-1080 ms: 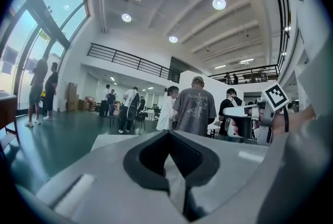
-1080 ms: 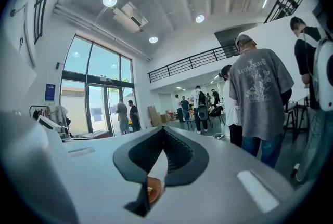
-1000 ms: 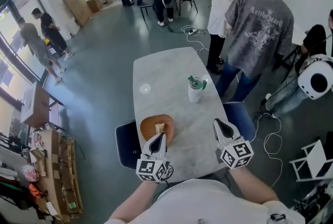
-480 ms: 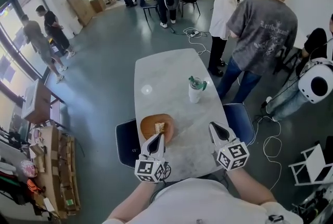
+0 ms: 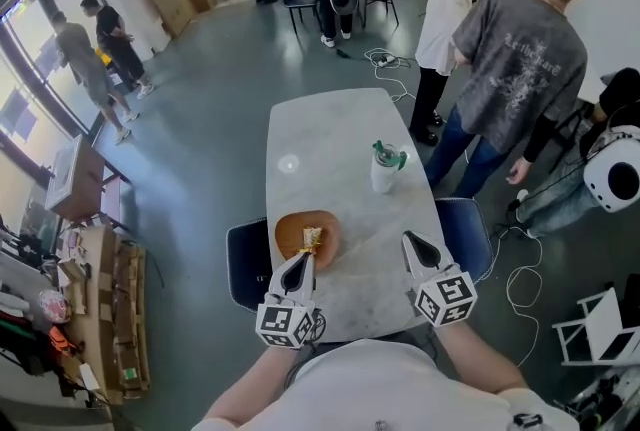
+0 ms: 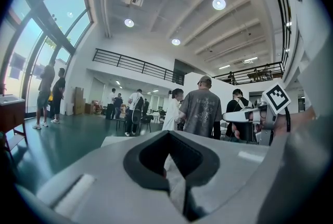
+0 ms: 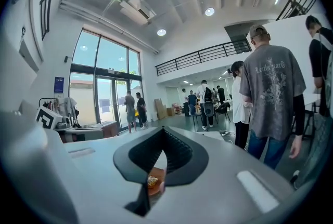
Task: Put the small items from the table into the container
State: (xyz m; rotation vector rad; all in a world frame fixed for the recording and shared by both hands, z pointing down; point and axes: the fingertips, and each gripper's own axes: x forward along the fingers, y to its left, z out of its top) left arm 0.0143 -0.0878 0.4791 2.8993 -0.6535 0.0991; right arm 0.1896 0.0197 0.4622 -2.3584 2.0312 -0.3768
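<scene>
Could topple the cup [image 5: 384,169] at 11 o'clock of the shut, empty right gripper [image 5: 413,242] on a careless reach, left gripper [image 5: 302,260] likewise shut.

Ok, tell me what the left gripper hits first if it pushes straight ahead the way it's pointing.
The brown dish: the left gripper points at its near rim on the table, shut jaws almost over it. Its height is unclear, so it might pass above the rim.

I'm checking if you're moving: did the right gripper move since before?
Yes. The right gripper slid slightly left, toward the orange dish.
</scene>
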